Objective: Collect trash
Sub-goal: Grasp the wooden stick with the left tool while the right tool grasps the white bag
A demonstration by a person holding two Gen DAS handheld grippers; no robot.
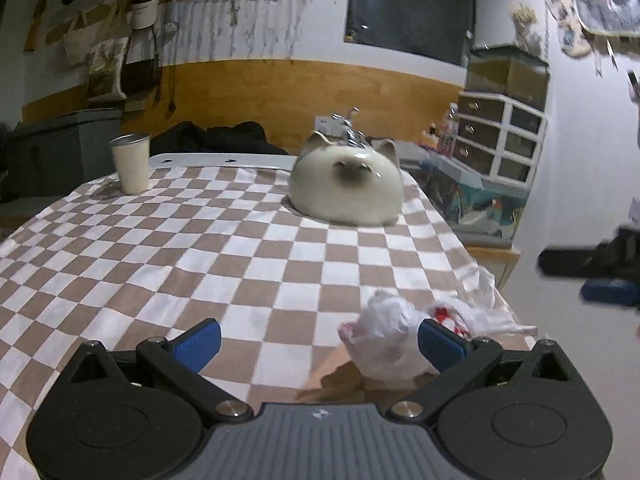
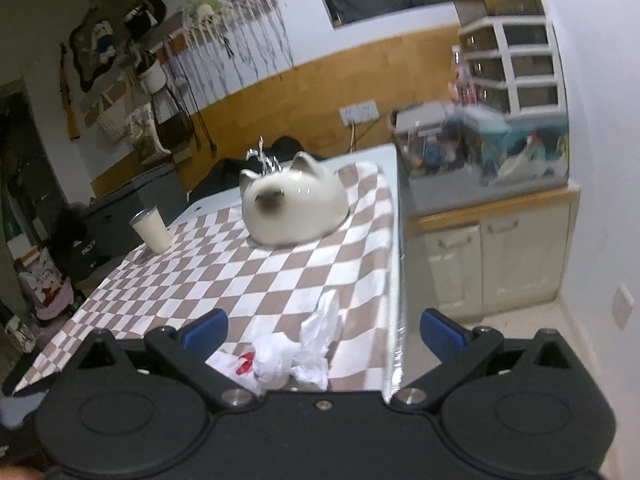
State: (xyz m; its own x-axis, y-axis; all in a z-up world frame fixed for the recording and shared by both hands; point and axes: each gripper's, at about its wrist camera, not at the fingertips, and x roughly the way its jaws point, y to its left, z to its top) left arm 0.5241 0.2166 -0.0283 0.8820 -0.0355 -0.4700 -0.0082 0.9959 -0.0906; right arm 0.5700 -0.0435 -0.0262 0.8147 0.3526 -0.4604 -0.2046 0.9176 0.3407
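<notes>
A crumpled white plastic bag with red print (image 1: 390,334) lies near the right front corner of the checkered tablecloth (image 1: 200,248). My left gripper (image 1: 320,344) is open just above the cloth, and the bag rests against its right blue fingertip (image 1: 438,342). In the right wrist view the same bag (image 2: 288,356) lies between the spread fingers of my right gripper (image 2: 324,332), which is open and hovers over the table's right edge. The right gripper (image 1: 592,272) shows as a dark shape at the far right of the left wrist view.
A white cat-shaped ceramic bowl (image 1: 346,186) holding shiny crumpled foil (image 1: 346,130) sits at the far middle of the table. A white cup (image 1: 131,162) stands at the far left. A cabinet with a fish tank (image 2: 488,168) stands right of the table.
</notes>
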